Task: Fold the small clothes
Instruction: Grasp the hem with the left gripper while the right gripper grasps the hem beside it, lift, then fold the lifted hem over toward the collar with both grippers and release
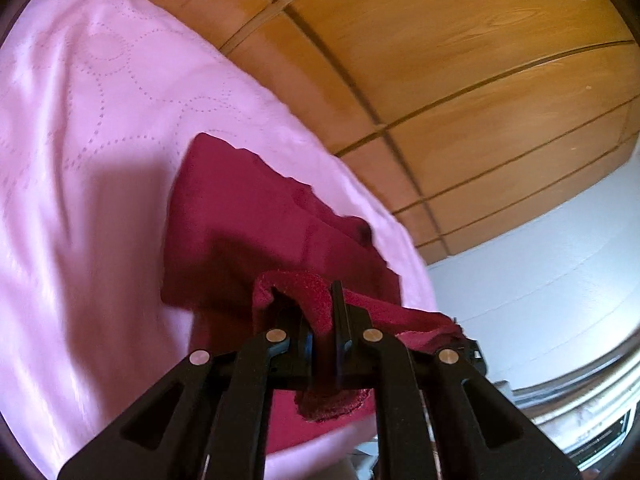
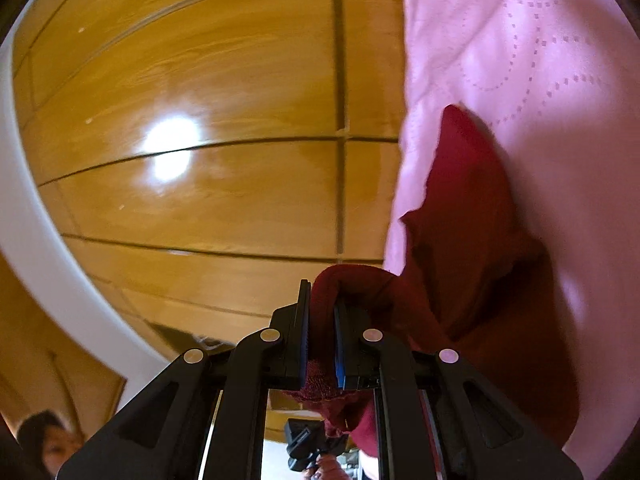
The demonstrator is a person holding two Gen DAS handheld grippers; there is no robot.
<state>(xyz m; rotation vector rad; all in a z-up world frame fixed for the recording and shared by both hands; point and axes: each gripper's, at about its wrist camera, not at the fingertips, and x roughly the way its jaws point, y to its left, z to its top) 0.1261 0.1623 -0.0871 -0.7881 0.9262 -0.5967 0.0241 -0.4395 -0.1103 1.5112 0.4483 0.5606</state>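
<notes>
A pink quilted bedspread [image 1: 80, 140] covers the bed in front of a wooden panelled wardrobe [image 1: 460, 60]. A dark red garment [image 1: 248, 216] lies partly on the bedspread, with its near edge lifted off it. The left gripper [image 1: 325, 320] is clamped on one part of that edge and the right gripper [image 2: 322, 320] on another, jaws narrow with cloth pinched between.

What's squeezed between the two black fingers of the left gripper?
A fold of the dark red garment, pinched in the left gripper, seen in the left wrist view.
</notes>
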